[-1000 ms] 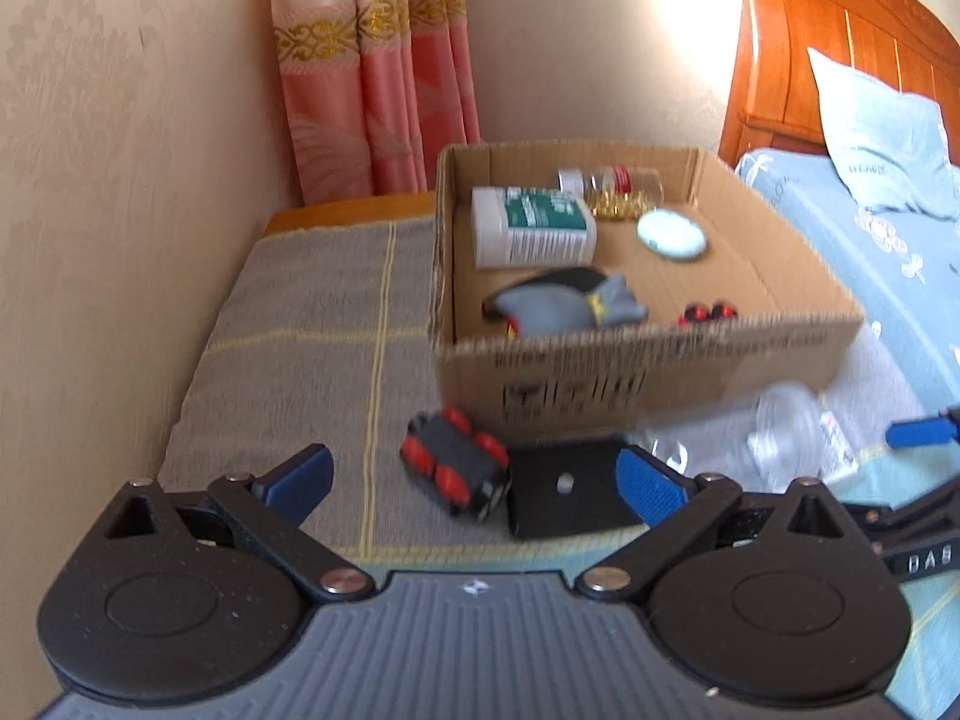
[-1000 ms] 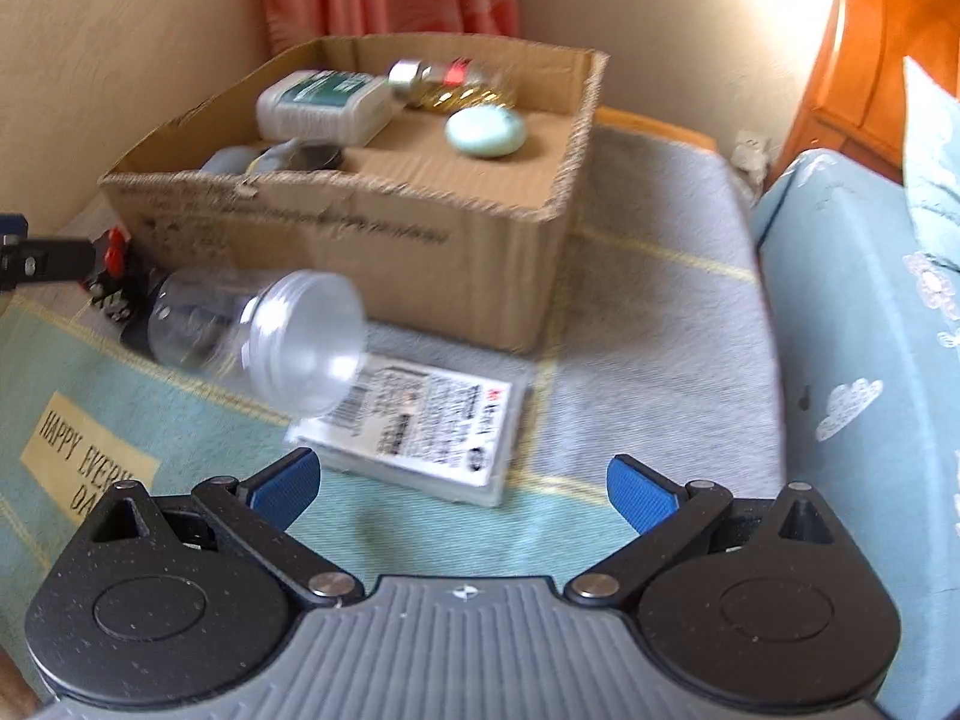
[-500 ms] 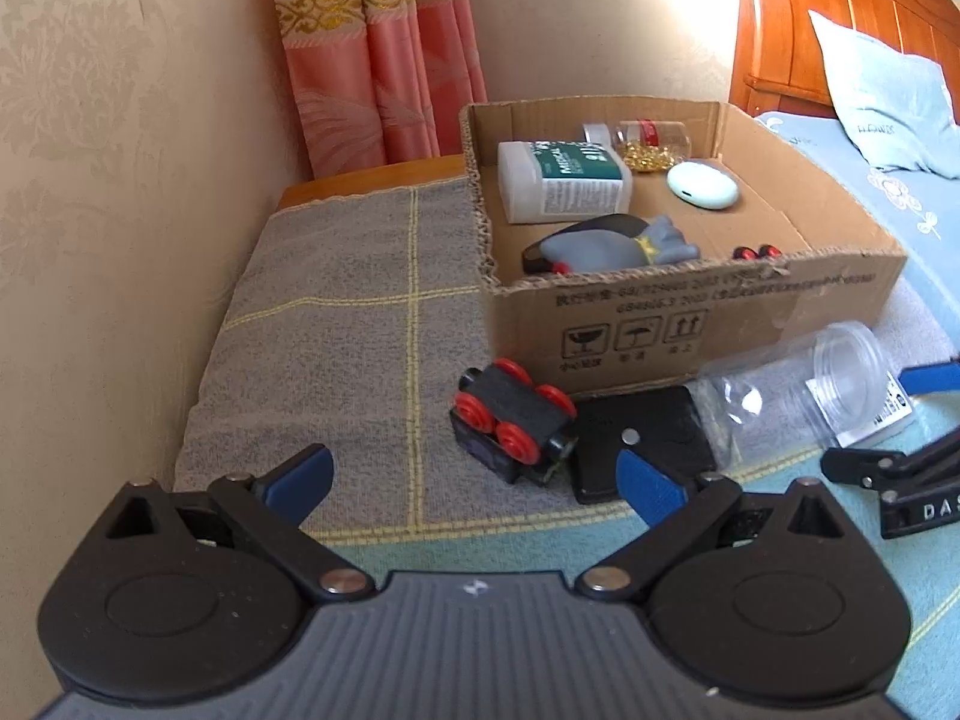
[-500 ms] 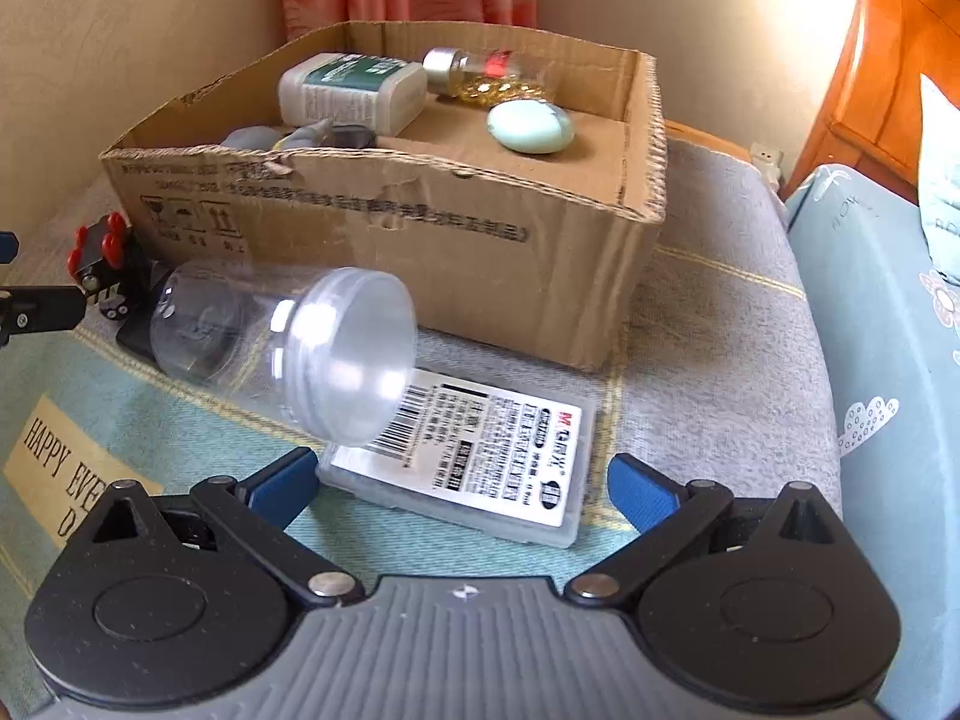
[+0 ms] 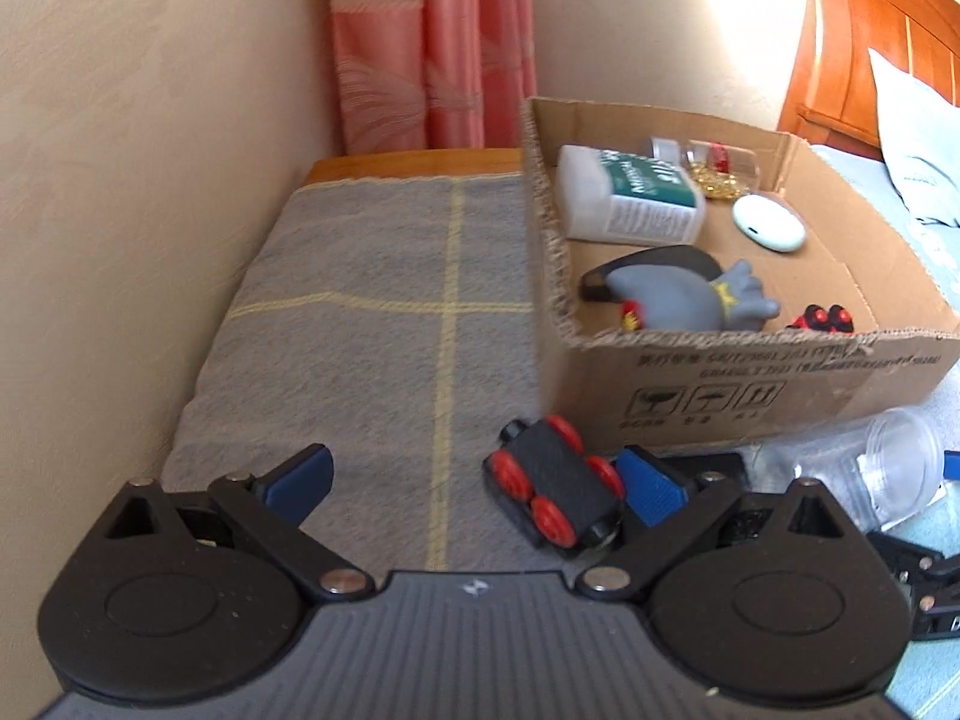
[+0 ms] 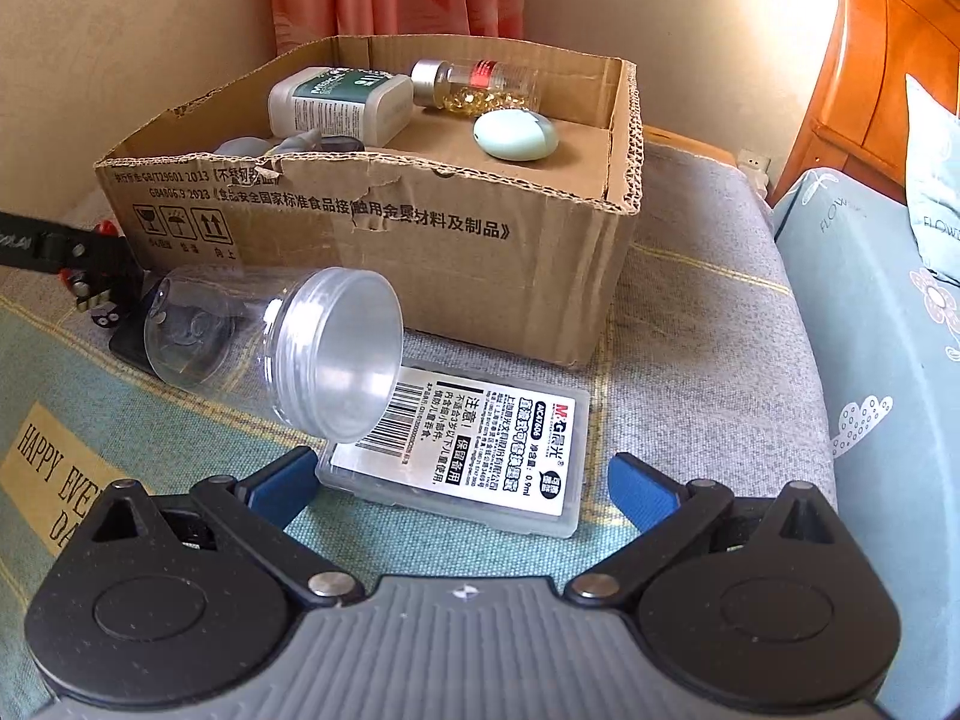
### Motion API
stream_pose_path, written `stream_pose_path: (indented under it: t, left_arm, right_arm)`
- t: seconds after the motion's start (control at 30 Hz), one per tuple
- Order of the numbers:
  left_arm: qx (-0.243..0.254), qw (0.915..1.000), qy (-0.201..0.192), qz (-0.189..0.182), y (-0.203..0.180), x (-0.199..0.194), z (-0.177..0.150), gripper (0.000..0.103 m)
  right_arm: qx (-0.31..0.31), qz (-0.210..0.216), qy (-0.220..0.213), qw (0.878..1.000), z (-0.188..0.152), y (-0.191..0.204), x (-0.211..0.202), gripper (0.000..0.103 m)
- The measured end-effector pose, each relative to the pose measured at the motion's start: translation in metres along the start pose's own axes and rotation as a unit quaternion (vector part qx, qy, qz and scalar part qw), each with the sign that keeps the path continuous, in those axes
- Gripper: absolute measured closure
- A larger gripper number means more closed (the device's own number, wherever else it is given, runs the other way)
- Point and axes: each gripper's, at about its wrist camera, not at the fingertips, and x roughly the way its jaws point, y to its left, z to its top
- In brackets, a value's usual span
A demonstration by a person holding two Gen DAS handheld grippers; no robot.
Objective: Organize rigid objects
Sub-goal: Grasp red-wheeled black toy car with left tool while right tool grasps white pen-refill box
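A cardboard box [image 5: 750, 384] [image 6: 420, 240] holds a white bottle [image 5: 630, 195], a capsule vial [image 6: 474, 84], a pale oval case [image 6: 516, 135], a grey toy [image 5: 684, 294] and small red pieces [image 5: 825, 318]. In front of it lie a black toy wagon with red wheels [image 5: 555, 495], a clear jar on its side [image 6: 282, 342] [image 5: 870, 471] and a flat labelled case [image 6: 468, 450]. My left gripper [image 5: 474, 480] is open, its right finger beside the wagon. My right gripper [image 6: 462, 483] is open around the near end of the labelled case.
A grey checked cloth [image 5: 372, 312] covers the surface, with a teal cloth [image 6: 90, 420] nearer me. A wall [image 5: 120, 180] runs along the left, pink curtains [image 5: 432, 48] hang behind, and a bed with wooden headboard [image 6: 870, 90] lies to the right. A black flat item [image 6: 129, 342] sits under the jar.
My left gripper has come closer to the toy wagon, which now lies by its right finger. My right gripper has come forward to the labelled case. Nothing has been gripped.
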Motion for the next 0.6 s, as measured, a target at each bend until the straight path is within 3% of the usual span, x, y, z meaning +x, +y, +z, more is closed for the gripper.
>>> stream_pose_path:
  t: [0.33, 0.6]
  left_arm:
    - [-0.034, 0.9981, 0.016, 0.049, 0.037, -0.014, -0.017, 0.003]
    - [-0.024, 0.9995, 0.015, 0.015, 0.02, -0.016, -0.022, 0.003]
  right_arm:
    - [0.002, -0.002, -0.004, 1.0, -0.001, 0.001, -0.002, 0.0]
    - [0.0, -0.001, -0.006, 1.0, -0.003, 0.001, -0.003, 0.0]
